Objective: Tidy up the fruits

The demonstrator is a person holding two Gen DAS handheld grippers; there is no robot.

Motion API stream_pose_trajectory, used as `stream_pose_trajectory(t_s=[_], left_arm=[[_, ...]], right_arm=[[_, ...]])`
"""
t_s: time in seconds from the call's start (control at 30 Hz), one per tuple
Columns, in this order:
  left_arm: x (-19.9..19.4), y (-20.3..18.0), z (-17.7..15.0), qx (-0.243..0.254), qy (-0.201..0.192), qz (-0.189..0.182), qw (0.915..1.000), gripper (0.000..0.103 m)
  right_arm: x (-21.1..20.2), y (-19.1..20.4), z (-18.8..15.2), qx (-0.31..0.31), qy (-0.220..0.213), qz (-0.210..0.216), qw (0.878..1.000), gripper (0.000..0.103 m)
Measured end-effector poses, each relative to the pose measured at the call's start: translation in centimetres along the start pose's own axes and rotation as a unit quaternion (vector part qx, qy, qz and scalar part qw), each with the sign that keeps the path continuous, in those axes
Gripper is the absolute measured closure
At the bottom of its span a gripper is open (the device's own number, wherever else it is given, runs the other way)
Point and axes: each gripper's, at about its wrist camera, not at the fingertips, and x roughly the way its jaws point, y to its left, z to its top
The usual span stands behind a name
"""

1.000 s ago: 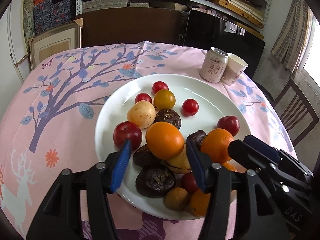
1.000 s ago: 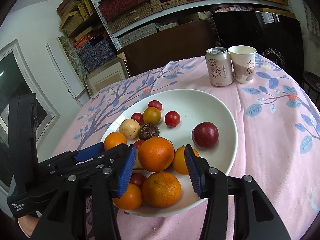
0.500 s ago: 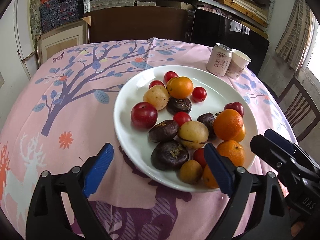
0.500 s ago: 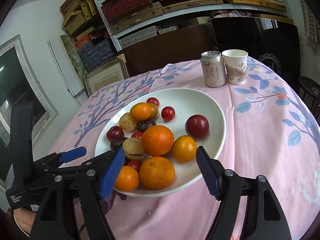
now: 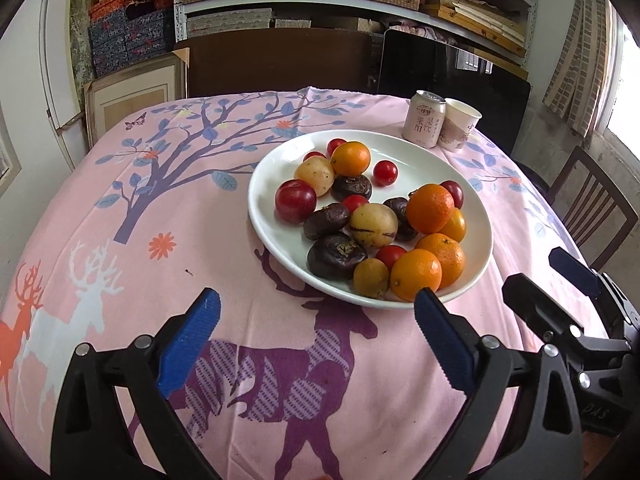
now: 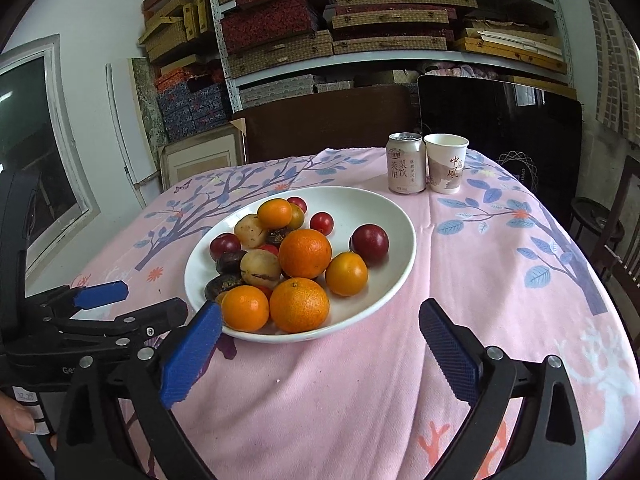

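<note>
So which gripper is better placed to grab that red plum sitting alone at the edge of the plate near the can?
Probably the right gripper: the red plum lies exposed on its side, whereas oranges hide it from the left.

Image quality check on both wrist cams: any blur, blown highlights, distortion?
Left wrist view: sharp, no motion blur; window at right edge blown out; strong fisheye bending of the table edge, dark vignette corners. Right wrist view: also sharp; soft even daylight, faint shadows under the plate; shelves curve from distortion; mild sheen on the oranges.
</note>
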Motion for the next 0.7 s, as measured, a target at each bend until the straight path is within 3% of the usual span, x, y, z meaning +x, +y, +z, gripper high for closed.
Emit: stream_pose_trajectory(t_s=[0.3,0.7], left_arm=[[-0.6,0.2,-1.8,0.001,-0.002,0.013,0.9999,0.007],[0.6,0.4,-3.4,0.008,0.016,0.008,0.9998,0.005]], right_arm=[[-0.9,1.0,-1.5,-0.04,0.004,-0.032,0.999,0.004],[-0.8,1.7,-2.3,-0.062,0.021,-0.037,0.997,0.004]])
